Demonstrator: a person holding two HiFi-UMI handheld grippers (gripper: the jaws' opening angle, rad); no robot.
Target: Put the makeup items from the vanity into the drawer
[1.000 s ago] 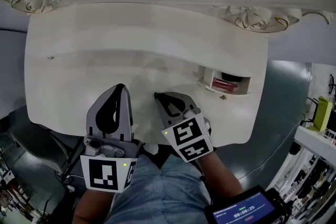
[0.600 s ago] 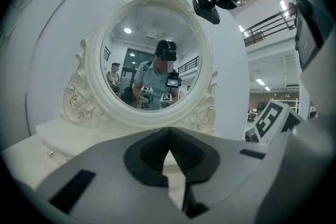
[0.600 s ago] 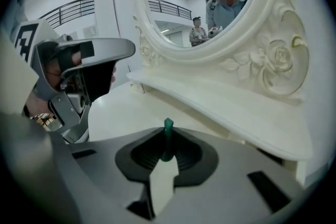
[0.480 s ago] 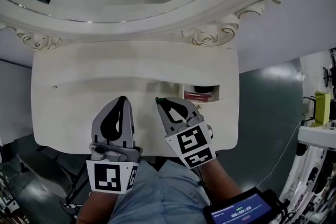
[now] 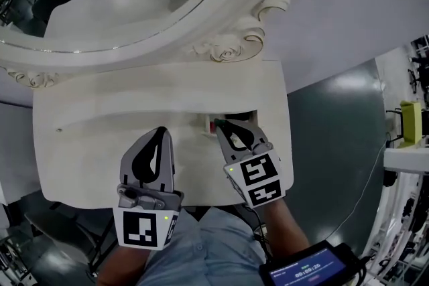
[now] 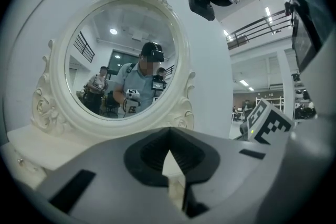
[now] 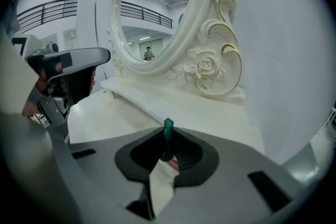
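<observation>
Mirror (image 7: pixel 152 21) just beyond gripped green stick (image 7: pixel 168 131)

Bright, even lighting; fisheye-warped edges, perhaps slightly soft.

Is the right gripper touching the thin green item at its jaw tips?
Touching. The right gripper view shows the right gripper pinched on the thin green item, whose tip pokes above the jaws.

On the vanity top (image 5: pixel 87 137), the mirror (image 5: pixel 120 17) stands at 12 o'clock. The left gripper (image 5: pixel 161 132) lies at 9 o'clock of the right gripper (image 5: pixel 218 124), a thin stick (image 7: pixel 167 129) between its jaws; the drawer (image 5: pixel 242 115) at its 1 o'clock.
</observation>
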